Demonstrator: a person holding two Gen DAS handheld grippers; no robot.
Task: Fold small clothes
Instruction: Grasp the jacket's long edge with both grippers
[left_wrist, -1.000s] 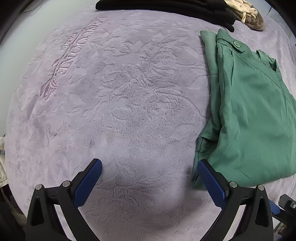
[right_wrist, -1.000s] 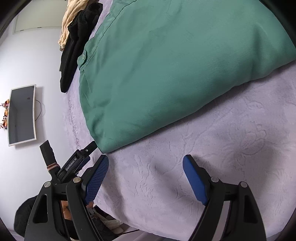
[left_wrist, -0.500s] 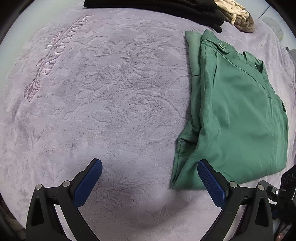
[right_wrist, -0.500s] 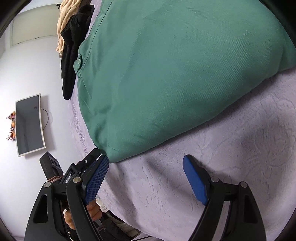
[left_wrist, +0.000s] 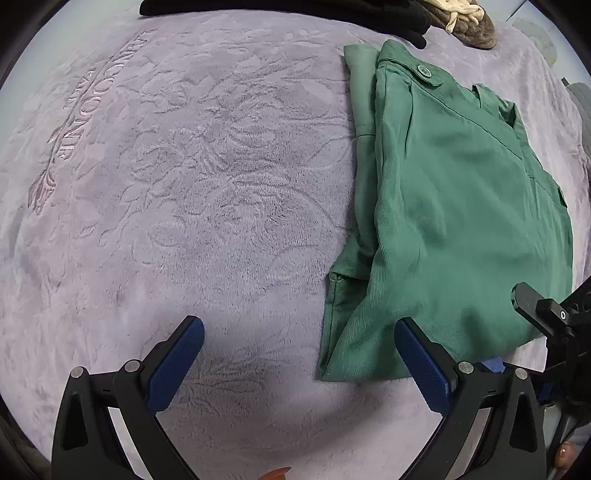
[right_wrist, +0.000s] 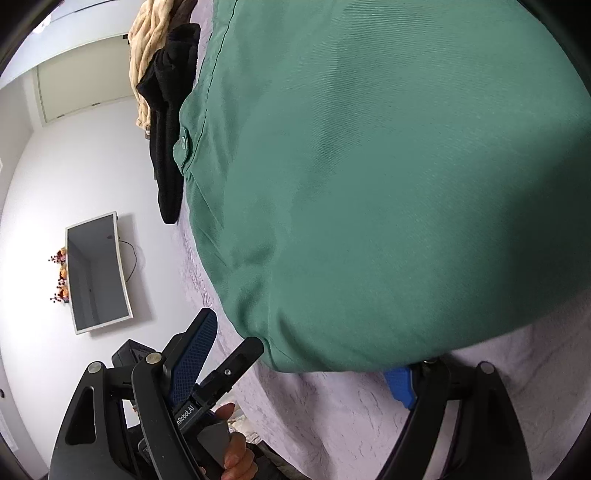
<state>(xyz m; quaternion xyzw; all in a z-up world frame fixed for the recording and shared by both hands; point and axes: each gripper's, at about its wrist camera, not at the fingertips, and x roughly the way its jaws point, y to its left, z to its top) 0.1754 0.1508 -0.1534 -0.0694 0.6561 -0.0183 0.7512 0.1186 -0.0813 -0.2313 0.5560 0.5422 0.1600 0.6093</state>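
A folded green garment (left_wrist: 461, 206) with a buttoned waistband lies on the lilac embossed blanket (left_wrist: 207, 192). My left gripper (left_wrist: 299, 354) points straight down and is open. The garment's near left corner lies between its blue fingers, close to the right one, and no pad presses on it. In the right wrist view the green garment (right_wrist: 369, 184) fills most of the frame. My right gripper (right_wrist: 299, 369) is open at the garment's near edge. Its right pad (right_wrist: 399, 386) is partly hidden under the hem; its left pad (right_wrist: 195, 354) stands clear beside the cloth.
Black clothing (left_wrist: 295, 7) and a beige knitted item (left_wrist: 465, 18) lie at the blanket's far edge. A wall screen (right_wrist: 98, 273) hangs beyond the bed's side. A hand (right_wrist: 236, 454) grips the left tool's handle close to my right gripper.
My left gripper has drifted right, bringing the garment's corner between its fingers. My right gripper has dropped and closed in on the hem, which now covers its right pad.
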